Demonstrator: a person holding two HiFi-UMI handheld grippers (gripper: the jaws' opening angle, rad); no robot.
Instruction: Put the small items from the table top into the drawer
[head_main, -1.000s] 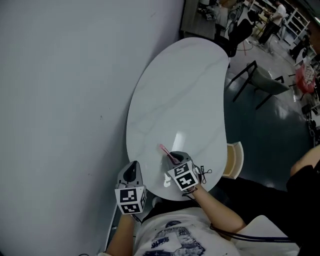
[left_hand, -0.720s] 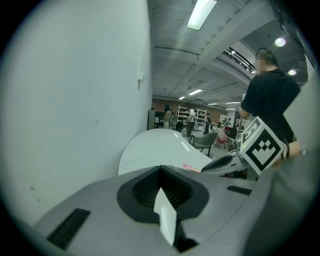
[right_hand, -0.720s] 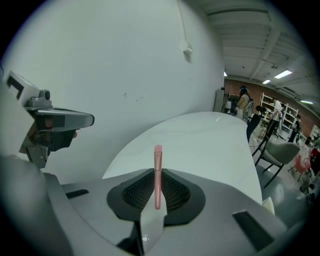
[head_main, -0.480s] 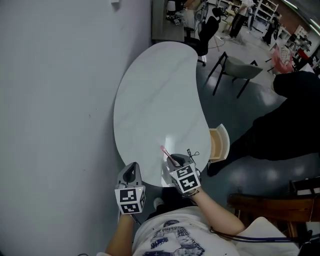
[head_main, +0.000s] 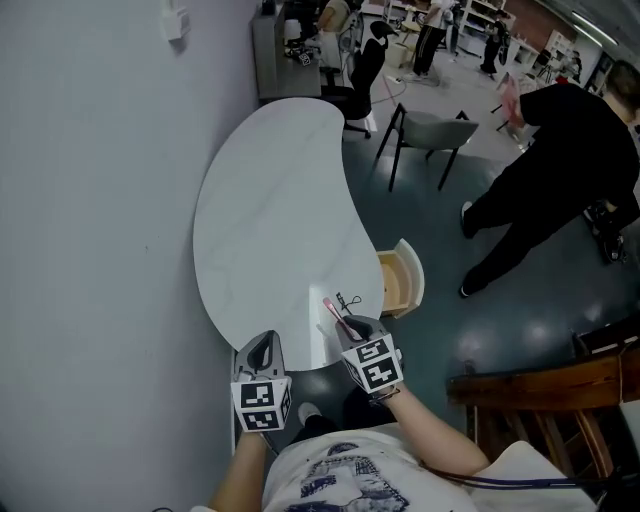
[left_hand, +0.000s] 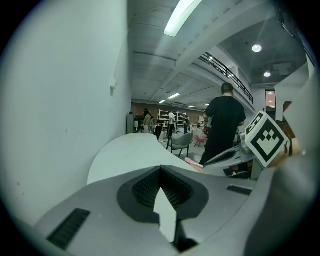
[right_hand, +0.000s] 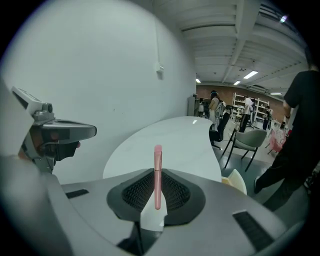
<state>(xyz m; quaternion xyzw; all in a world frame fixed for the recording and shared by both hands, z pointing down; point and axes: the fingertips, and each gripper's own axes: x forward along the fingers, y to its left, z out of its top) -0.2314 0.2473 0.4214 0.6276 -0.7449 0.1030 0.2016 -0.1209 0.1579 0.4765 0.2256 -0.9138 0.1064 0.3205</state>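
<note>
My right gripper (head_main: 346, 326) is shut on a thin pink stick (head_main: 332, 310), which pokes up and forward from between the jaws (right_hand: 158, 172). It hovers over the near end of the white kidney-shaped table (head_main: 270, 200). A small black wiry item (head_main: 347, 301) lies on the table top just ahead of it. The open wooden drawer (head_main: 402, 278) juts from the table's right side; I cannot see what is inside. My left gripper (head_main: 262, 351) hangs shut and empty off the table's near left edge (left_hand: 160, 169).
A plain grey wall (head_main: 90, 200) runs along the left. A person in black (head_main: 560, 150) walks on the floor at the right. A grey chair (head_main: 430, 130) stands beyond the table, and a wooden chair (head_main: 540, 390) is near my right side.
The head view has swung, so the table and drawer slid left and up. Both grippers drew back to the table's near end, pink stick still gripped. The person in black came into view.
</note>
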